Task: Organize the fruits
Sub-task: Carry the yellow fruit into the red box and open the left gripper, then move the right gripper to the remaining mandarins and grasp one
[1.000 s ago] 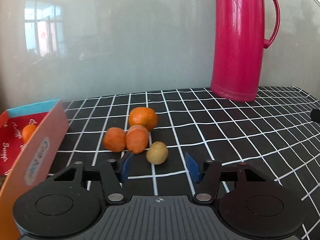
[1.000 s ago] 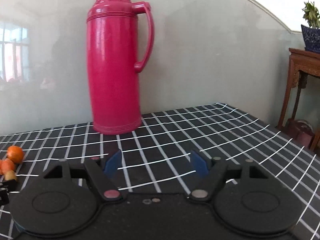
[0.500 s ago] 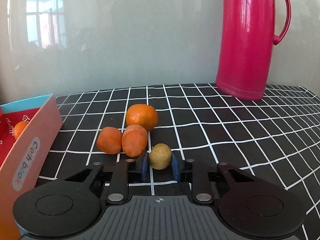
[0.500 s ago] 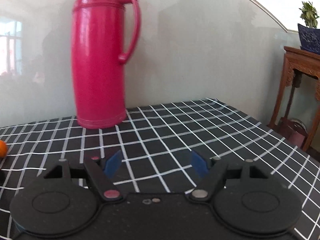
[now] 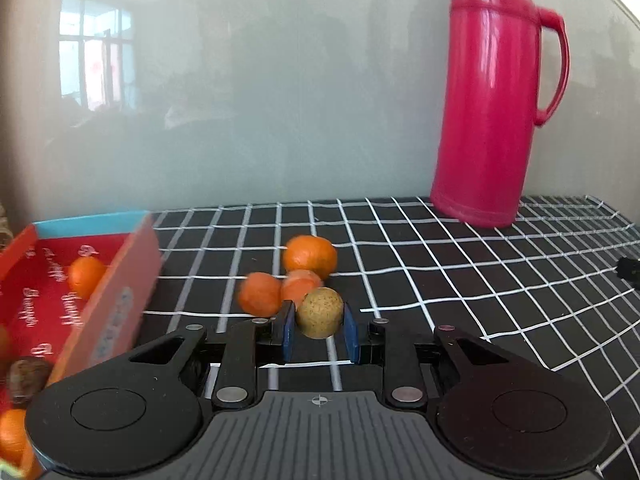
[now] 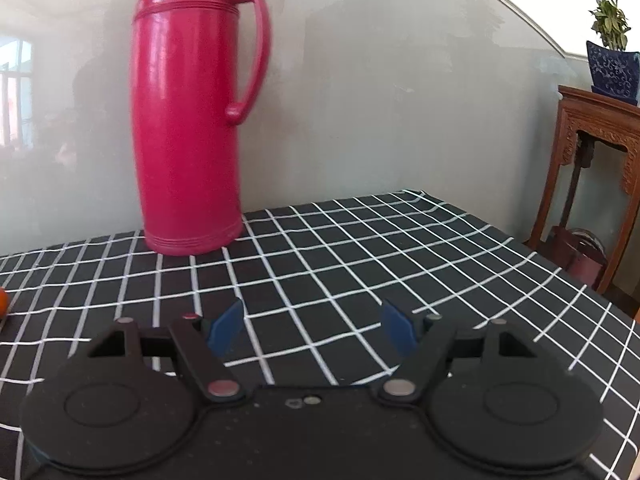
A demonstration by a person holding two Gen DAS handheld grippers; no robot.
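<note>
Left wrist view: left gripper pinching the small tan fruit between blue pads, hovering just ahead of three oranges; red box lying leftward, near. Right gripper idling wide apart, holding nothing, farther off.

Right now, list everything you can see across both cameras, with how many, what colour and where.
tan round fruit: one, yellow-brown, between the left gripper's pads.
oranges on the cloth: three, orange, clustered just behind the tan fruit.
box: one, red with blue rim, left; holds oranges and a dark brown fruit.
thermos: one, pink-red, upright at the back.
tablecloth: one, black with white grid.
potted plant: one, blue pot, on a wooden stand, far right.
left gripper: closed on the tan fruit.
right gripper: open, empty.
</note>
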